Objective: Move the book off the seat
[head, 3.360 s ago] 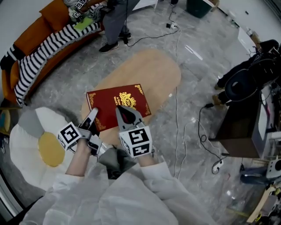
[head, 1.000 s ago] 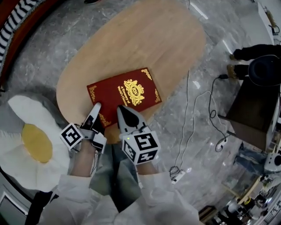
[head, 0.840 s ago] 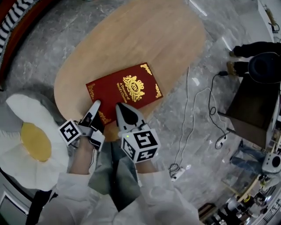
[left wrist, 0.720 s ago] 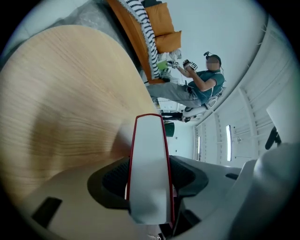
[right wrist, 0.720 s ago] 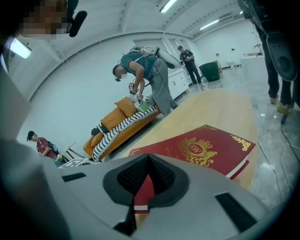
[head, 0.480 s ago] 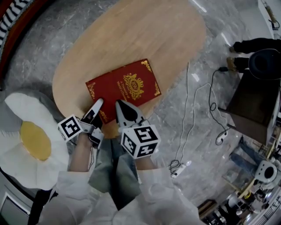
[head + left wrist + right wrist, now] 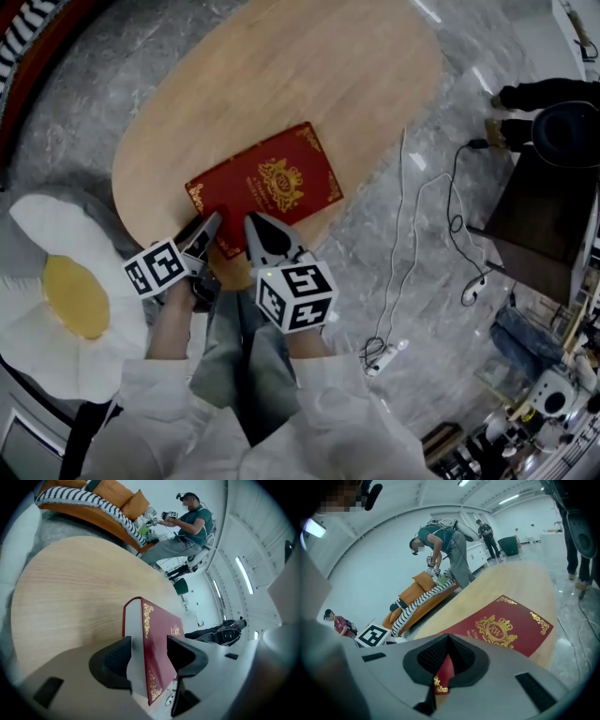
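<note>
1. The left gripper [image 7: 149, 656] is rolled on its side. Its jaws are spread wide and appear clamped across the page block of the thick dark red hardcover book with gold ornament [image 7: 265, 186]. The right gripper [image 7: 448, 644] has its jaws pressed together, tips at the book's near corner, pinching nothing that shows
2. The book is off the white fried-egg-shaped cushion [image 7: 56, 300] and lies on the near part of the oval pale wooden table [image 7: 309, 75]
3. Risk: its near corner sits close to the table's rim, so letting go there, or dragging it back on withdrawal, could tip it onto the grey marble floor [image 7: 84, 122]
4. Room: bare wood stretches well ahead of the book, so a push farther in would be unobstructed
</note>
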Demonstrator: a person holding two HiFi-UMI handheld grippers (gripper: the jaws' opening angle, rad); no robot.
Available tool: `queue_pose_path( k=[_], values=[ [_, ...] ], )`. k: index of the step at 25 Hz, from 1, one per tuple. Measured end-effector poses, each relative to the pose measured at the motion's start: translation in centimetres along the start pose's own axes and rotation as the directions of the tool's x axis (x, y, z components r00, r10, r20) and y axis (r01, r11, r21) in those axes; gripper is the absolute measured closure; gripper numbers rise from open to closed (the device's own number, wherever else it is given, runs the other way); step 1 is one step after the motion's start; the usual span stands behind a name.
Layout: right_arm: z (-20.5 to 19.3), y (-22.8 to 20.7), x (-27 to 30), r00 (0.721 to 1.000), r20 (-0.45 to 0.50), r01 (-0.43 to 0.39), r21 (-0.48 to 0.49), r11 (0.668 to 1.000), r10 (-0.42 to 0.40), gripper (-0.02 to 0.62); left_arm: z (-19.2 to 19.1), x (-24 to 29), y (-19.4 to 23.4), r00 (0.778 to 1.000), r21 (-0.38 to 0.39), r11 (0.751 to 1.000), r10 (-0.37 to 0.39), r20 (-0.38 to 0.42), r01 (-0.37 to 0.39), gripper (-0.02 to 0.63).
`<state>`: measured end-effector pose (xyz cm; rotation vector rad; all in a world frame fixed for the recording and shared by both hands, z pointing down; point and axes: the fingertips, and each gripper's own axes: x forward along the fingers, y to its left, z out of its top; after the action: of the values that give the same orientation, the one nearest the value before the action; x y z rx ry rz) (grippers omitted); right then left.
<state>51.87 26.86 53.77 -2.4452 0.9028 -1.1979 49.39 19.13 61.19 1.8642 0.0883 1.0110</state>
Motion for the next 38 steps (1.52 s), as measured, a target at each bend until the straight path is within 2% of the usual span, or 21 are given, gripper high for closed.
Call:
queue_pose_path(
  k=[10, 18, 19, 22, 29, 34, 38],
  values=[
    [-0.2, 0.8, -0.8, 1.000, 0.008, 0.000, -0.014, 1.000, 0.000, 0.583, -0.6, -1.7, 0.0, 1.000, -0.007, 1.000, -0.006, 0.011, 0.007, 0.365],
    [1.8, 1.7, -2.8, 0.999, 0.029, 0.014, -0.025, 1.000, -0.013, 0.584, -0.6, -4.2, -3.4, 0.999, 0.022, 0.999, -0.038, 0.024, 0.038, 0.365],
    [2.0, 1.9, -3.1, 0.999, 0.032, 0.015, -0.030, 0.999, -0.014, 0.584, -0.5, -4.6, -3.9, 0.999, 0.034, 0.999, -0.037, 0.033, 0.036, 0.368],
    [2.3, 2.8, -4.2, 0.999, 0.041, 0.015, -0.042, 0.999, -0.013, 0.583, -0.6, -6.3, -5.6, 0.998, 0.077, 0.997, -0.029, 0.055, 0.025, 0.462],
    [4.1, 4.7, -7.0, 0.997, 0.072, 0.010, -0.043, 0.999, -0.007, 0.584, -0.1, -9.2, -10.3, 0.994, 0.161, 0.987, -0.029, 0.102, 0.013, 0.582],
    [6.6, 6.7, -9.4, 0.993, 0.116, 0.007, -0.057, 0.998, 0.000, 0.584, 0.8, -12.0, -14.2, 0.991, 0.249, 0.968, -0.060, 0.116, 0.030, 0.600],
    [8.6, 8.4, -11.6, 0.989, 0.147, -0.001, -0.075, 0.997, 0.012, 0.584, 1.5, -14.3, -17.7, 0.990, 0.354, 0.934, -0.095, 0.109, 0.050, 0.600]
  ],
)
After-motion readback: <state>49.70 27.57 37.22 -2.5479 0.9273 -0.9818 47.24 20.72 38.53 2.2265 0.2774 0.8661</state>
